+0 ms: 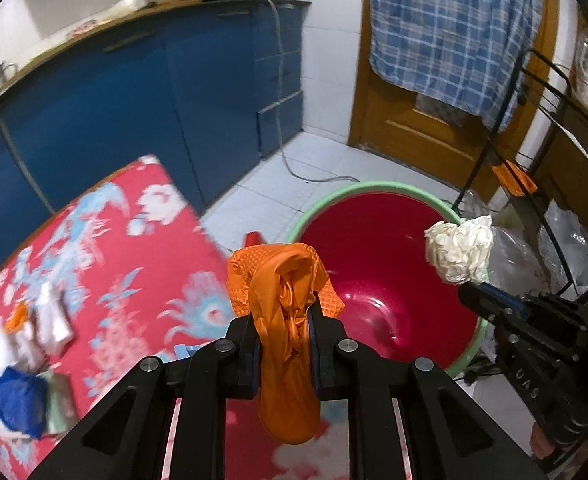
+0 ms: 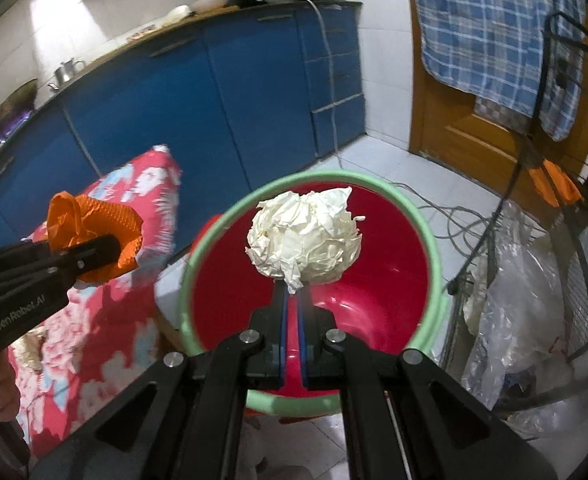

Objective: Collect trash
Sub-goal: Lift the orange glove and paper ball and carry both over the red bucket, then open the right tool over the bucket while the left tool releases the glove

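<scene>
1. The left hand-held gripper [image 1: 284,320] is clamped on a crumpled orange rubber glove [image 1: 284,296]; the glove bulges above the jaws and hangs down between them.
2. The right hand-held gripper [image 2: 293,296] is closed on the lower tip of a crumpled white paper ball [image 2: 306,236], which sits above the red basin with a green rim [image 2: 430,248].
3. In the left wrist view the glove is over the near left edge of the basin, beside a tabletop covered by a red floral cloth [image 1: 106,240].
4. More litter lies on that cloth at the left: white wrappers [image 1: 50,320] and a blue crumpled bag [image 1: 18,404].
5. Blue cabinets [image 1: 134,100] stand behind; a checked cloth [image 1: 450,32] hangs on the wooden door [image 1: 406,120].
</scene>
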`<state>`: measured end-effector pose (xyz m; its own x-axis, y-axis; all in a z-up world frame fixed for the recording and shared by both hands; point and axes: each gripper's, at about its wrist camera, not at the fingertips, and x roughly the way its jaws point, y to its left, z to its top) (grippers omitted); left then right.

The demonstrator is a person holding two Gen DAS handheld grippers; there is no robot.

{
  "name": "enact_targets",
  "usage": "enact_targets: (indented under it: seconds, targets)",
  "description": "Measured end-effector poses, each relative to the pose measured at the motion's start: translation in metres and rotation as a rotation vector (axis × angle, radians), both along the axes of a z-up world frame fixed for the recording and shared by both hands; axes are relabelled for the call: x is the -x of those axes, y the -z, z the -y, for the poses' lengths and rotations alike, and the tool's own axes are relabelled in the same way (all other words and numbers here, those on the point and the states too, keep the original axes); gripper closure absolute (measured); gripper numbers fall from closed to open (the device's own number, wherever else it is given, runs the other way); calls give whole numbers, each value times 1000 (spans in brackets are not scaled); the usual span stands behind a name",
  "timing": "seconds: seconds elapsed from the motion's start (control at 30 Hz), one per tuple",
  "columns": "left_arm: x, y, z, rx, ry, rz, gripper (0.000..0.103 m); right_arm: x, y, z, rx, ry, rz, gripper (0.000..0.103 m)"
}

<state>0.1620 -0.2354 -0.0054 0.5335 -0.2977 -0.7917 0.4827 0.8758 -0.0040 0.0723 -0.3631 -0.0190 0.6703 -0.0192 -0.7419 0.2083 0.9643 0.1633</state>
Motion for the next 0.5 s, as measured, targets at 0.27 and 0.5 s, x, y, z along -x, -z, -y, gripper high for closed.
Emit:
enact_targets:
  seconds: [0.27, 0.5]
  targets:
    - [-6, 26, 38, 2, 75, -62, 85, -6, 28, 25, -33, 41, -67, 98]
    - [-8, 35, 44, -3, 92, -75, 79, -9, 38, 30, -62, 38, -85, 96]
